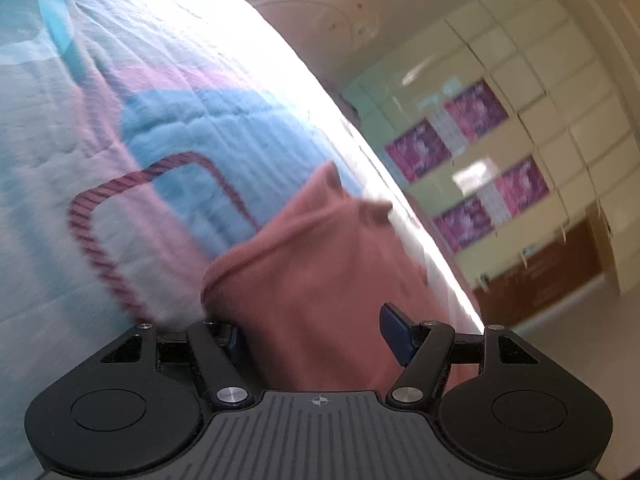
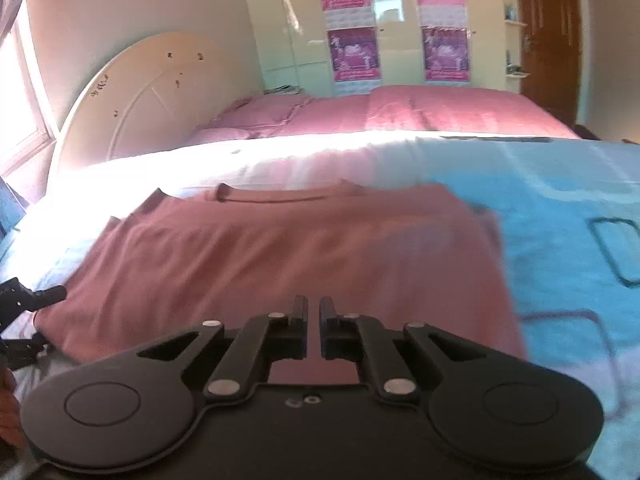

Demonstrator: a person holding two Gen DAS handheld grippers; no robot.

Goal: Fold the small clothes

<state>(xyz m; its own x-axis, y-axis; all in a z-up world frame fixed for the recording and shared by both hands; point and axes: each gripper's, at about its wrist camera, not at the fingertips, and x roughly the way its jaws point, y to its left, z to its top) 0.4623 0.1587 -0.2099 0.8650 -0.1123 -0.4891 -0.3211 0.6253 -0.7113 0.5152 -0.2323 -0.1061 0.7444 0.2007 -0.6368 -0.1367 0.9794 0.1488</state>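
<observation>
A dusty-pink small shirt (image 2: pixel 280 248) lies spread on the blue and white bedspread (image 2: pixel 560 208), collar toward the far side. My right gripper (image 2: pixel 314 312) hovers over its near hem with jaws nearly closed and nothing visibly between them. In the left wrist view the same pink shirt (image 1: pixel 316 264) bunches up between the wide-apart blue fingertips (image 1: pixel 394 332) of my left gripper (image 1: pixel 316 336), which is open around the cloth. The left gripper also shows at the far left of the right wrist view (image 2: pixel 28 300), at the shirt's edge.
The bedspread (image 1: pixel 120 120) has pink and maroon loop patterns. A cream curved headboard (image 2: pixel 140 100) stands at the back left, pink bedding (image 2: pixel 400 112) beyond. A wardrobe with purple posters (image 2: pixel 396 20) and a brown door (image 2: pixel 548 32) line the far wall.
</observation>
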